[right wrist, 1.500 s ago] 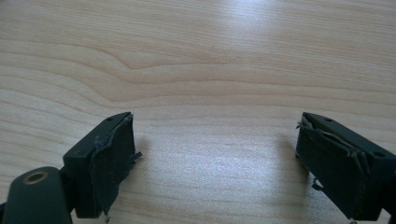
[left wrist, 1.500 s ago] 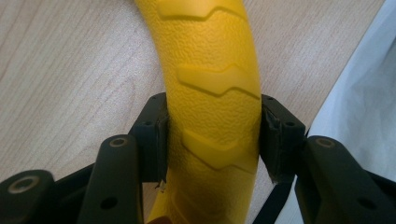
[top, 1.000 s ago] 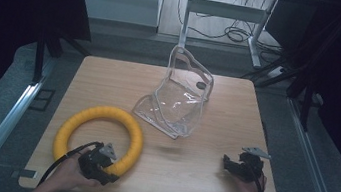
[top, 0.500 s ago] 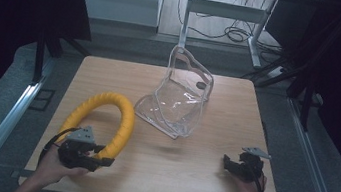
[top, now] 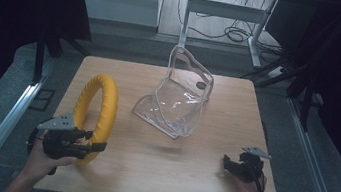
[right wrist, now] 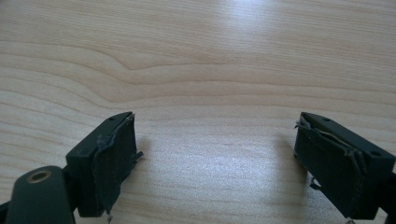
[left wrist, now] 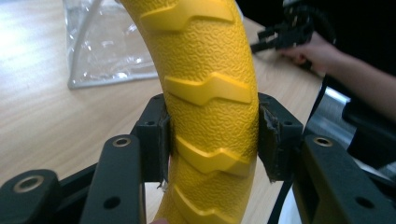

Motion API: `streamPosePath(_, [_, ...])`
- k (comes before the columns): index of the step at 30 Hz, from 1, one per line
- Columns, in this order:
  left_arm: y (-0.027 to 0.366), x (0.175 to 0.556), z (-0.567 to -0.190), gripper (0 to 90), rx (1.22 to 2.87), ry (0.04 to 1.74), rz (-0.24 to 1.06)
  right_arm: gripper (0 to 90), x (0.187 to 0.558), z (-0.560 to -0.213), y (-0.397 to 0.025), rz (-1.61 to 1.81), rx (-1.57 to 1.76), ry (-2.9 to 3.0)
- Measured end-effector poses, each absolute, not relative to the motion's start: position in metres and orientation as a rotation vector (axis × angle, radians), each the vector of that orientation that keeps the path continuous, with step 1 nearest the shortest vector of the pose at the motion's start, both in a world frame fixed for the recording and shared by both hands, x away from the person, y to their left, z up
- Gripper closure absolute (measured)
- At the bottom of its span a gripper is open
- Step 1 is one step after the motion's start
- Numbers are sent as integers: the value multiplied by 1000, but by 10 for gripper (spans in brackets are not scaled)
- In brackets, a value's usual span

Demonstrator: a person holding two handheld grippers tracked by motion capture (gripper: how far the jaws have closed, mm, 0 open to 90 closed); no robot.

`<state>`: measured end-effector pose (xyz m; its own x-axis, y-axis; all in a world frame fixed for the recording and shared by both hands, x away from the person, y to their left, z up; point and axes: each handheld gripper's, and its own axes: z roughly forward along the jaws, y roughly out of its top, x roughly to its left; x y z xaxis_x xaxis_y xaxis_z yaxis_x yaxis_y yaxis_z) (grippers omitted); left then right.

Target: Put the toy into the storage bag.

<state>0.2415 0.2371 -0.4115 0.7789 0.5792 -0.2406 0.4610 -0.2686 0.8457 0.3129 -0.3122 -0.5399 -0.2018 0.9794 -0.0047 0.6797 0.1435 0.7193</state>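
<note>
Left hand-held gripper is clamped hard on the yellow ring, its pads pressing both sides of the ribbed tube; the ring stands tilted up on edge near the desk's left edge. Right hand-held gripper rests by the near right corner, jaws spread wide, nothing between them. Clear plastic bag sits mid-desk toward the far edge.

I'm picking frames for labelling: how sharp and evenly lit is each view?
High view: dark surroundings, soft overall, reflections on the clear bag. Left gripper view: yellow ring crisp in the left claw, background blurred. Right gripper view: table grain sharp, bright glare at the top, right claw open.
</note>
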Motion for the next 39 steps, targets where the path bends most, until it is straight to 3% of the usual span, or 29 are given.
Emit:
streamPosePath(21, [240,245,-392,516,1739,741,160,132,313,-540,-312,822,1583,1944])
streamPosePath(39, [228,255,-382,516,1666,763,279,132,313,-540,-312,825,1586,1944])
